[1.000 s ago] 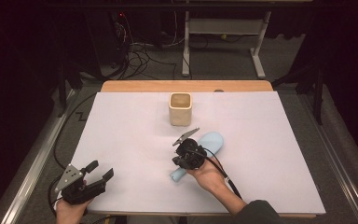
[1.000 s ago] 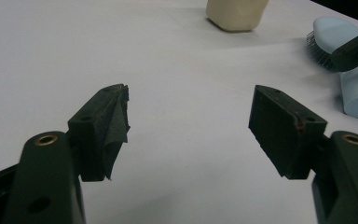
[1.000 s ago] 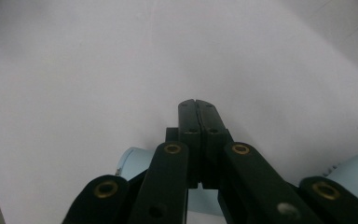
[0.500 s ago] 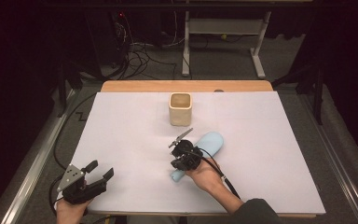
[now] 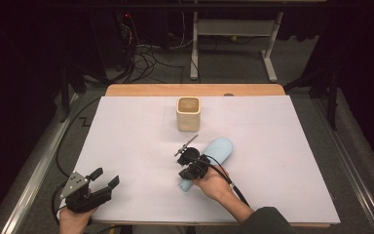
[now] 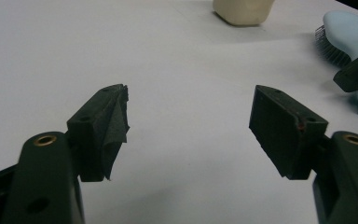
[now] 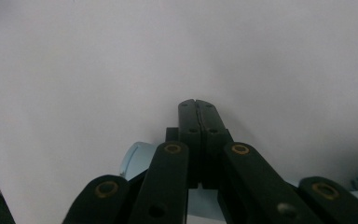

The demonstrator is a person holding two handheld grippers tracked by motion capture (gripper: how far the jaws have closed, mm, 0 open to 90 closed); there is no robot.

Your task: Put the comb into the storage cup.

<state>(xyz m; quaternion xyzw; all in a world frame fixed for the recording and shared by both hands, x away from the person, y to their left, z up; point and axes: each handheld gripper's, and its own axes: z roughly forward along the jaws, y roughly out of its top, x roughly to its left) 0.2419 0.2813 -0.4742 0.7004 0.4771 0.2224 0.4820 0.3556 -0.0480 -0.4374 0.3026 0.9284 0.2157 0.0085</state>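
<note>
Currently right gripper jaws fully closed, empty, sitting over the light-blue brush lying mid-worktop near the beige cup. Left gripper gaping, empty, near front-left edge.

I count one light-blue brush under my right hand, one beige cup at twelve o'clock from it, and my two grippers.

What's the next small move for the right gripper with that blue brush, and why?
Probably open the right gripper first: its jaws are pressed shut with nothing between them, while the light blue brush lies flat on the table beneath it. Then lower around the handle.
</note>
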